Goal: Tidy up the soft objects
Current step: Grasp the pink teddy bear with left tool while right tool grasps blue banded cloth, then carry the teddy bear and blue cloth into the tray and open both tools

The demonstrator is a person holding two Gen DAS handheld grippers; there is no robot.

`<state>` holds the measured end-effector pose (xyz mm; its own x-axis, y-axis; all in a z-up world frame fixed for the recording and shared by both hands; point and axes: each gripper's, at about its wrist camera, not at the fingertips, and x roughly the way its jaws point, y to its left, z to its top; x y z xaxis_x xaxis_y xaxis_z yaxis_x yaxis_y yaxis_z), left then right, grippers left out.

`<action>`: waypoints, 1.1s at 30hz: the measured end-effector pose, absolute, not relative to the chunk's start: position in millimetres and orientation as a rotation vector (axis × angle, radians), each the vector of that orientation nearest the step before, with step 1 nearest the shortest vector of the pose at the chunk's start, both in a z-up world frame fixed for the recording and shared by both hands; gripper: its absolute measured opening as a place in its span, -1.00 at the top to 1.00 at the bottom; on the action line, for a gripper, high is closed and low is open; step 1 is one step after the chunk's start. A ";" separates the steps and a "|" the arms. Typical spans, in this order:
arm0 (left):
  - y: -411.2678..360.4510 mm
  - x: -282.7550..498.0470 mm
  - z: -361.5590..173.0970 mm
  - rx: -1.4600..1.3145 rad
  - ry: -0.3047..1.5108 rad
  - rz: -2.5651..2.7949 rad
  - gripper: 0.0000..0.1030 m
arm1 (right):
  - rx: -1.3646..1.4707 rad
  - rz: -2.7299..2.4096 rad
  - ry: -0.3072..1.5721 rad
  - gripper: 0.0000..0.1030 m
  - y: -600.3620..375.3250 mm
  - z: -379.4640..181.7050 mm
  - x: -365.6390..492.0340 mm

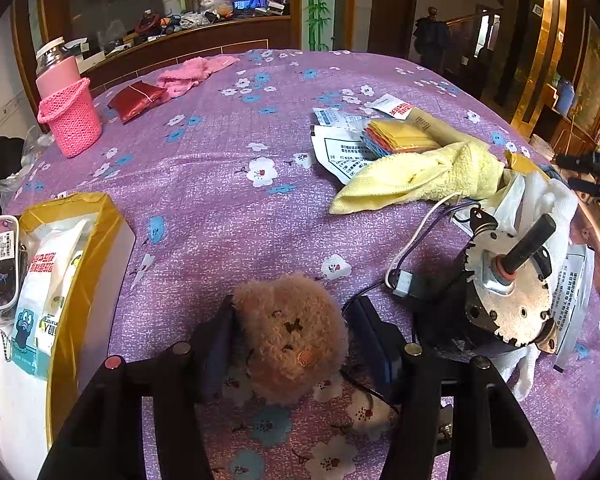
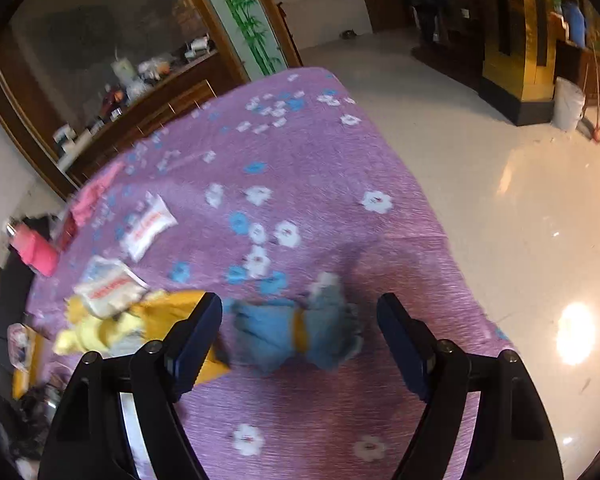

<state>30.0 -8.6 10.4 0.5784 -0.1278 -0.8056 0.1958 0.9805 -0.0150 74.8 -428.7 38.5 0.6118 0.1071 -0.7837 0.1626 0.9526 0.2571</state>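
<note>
A tan curly plush bear head point(image 1: 290, 336) lies on the purple flowered tablecloth point(image 1: 220, 200) close to the camera. My left gripper point(image 1: 292, 314) has a pad against each side of it and is shut on it. In the right wrist view a blue cloth bundle point(image 2: 272, 330) tied with a yellow band lies on the cloth between the fingers of my right gripper point(image 2: 299, 306). That gripper is open, with a gap on both sides of the bundle.
A metal motor point(image 1: 504, 292) with wires sits just right of the bear. Behind it lie a yellow towel point(image 1: 420, 180) and paper packets point(image 1: 340, 152). A pink basket point(image 1: 72, 120), red pouch point(image 1: 138, 98) and pink cloth point(image 1: 192, 72) are far left. A gold box point(image 1: 80, 248) stands near left. The table edge point(image 2: 440, 220) drops to floor.
</note>
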 end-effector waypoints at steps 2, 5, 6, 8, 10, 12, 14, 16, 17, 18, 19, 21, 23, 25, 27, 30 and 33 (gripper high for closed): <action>-9.9 30.7 9.7 0.083 0.933 -0.191 -0.26 | 0.303 -0.026 0.939 -0.53 -424.9 33.2 77.1; -11.2 31.6 8.9 0.085 0.927 -0.182 -0.34 | 0.251 -0.045 0.949 -0.54 -412.3 28.2 81.1; -11.4 31.3 8.7 0.087 0.925 -0.182 -0.34 | 0.222 -0.045 0.964 -0.54 -405.9 25.8 82.9; -11.8 31.0 8.8 0.089 0.923 -0.185 -0.29 | 0.162 -0.054 0.987 -0.51 -396.5 20.8 86.1; -13.1 28.8 11.4 0.087 0.919 -0.215 0.26 | 0.042 -0.099 1.002 -0.13 -382.1 13.9 86.5; -13.0 25.9 13.9 0.073 0.923 -0.228 0.28 | 0.044 -0.087 0.997 0.10 -381.3 16.5 82.8; -9.1 22.8 15.8 0.044 0.924 -0.244 0.29 | 0.084 -0.081 0.985 0.13 -385.2 21.9 76.0; -1.8 17.2 20.4 -0.005 0.919 -0.259 0.29 | 0.102 -0.089 0.955 0.13 -387.4 32.0 67.0; 0.9 14.1 23.0 -0.021 0.914 -0.264 0.29 | 0.115 -0.086 0.942 0.13 -388.9 38.3 62.1; 4.6 9.9 27.6 -0.039 0.905 -0.271 0.29 | 0.128 -0.077 0.925 0.13 -389.3 47.5 54.4; 8.6 5.1 32.7 -0.056 0.893 -0.276 0.29 | 0.130 -0.072 0.916 0.13 -388.2 52.4 50.9; 15.9 -4.5 42.6 -0.085 0.870 -0.283 0.29 | 0.124 -0.057 0.886 0.13 -382.1 69.1 37.4; 25.5 -14.9 52.4 -0.120 0.847 -0.287 0.29 | 0.120 -0.031 0.869 0.13 -372.1 82.9 27.7; 39.4 -26.6 62.6 -0.164 0.828 -0.287 0.29 | 0.120 0.011 0.857 0.13 -358.4 95.9 19.4; 56.0 -36.6 71.2 -0.200 0.810 -0.276 0.29 | 0.111 0.052 0.846 0.13 -340.6 107.1 12.5; 89.2 -51.0 82.2 -0.222 0.778 -0.214 0.28 | 0.085 0.140 0.839 0.13 -301.8 119.6 4.7; 127.1 -58.4 82.8 -0.242 0.772 -0.135 0.28 | 0.069 0.244 0.850 0.13 -255.7 125.1 1.8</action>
